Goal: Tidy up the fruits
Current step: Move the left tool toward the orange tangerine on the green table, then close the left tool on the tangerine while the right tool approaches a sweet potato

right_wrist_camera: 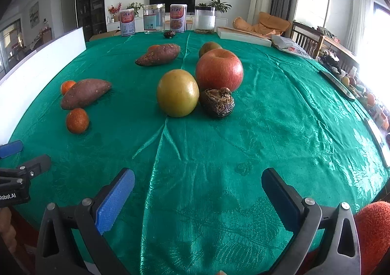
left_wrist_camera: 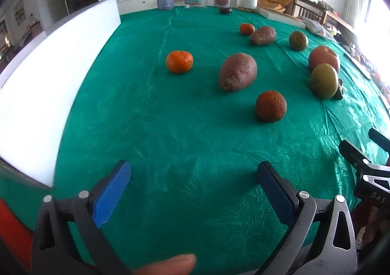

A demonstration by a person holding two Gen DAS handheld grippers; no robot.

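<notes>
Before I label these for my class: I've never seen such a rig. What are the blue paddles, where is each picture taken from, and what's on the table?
There is no robot here. A person holds a two-finger gripper in each hand, and a wide-angle camera on each one looks forward along its fingers. The blue paddles are the finger pads.

One picture is from the left gripper, the other from the right gripper. Both are open and hold nothing. Each camera also catches the other gripper at the picture's edge.

On the green cloth lie an apple, two greenish round fruits, the nearer one beside the apple, a dried brown lump, two sweet potatoes and three small oranges, the nearest. Tins and jars stand along the far edge, and a white board stands on the left.
</notes>
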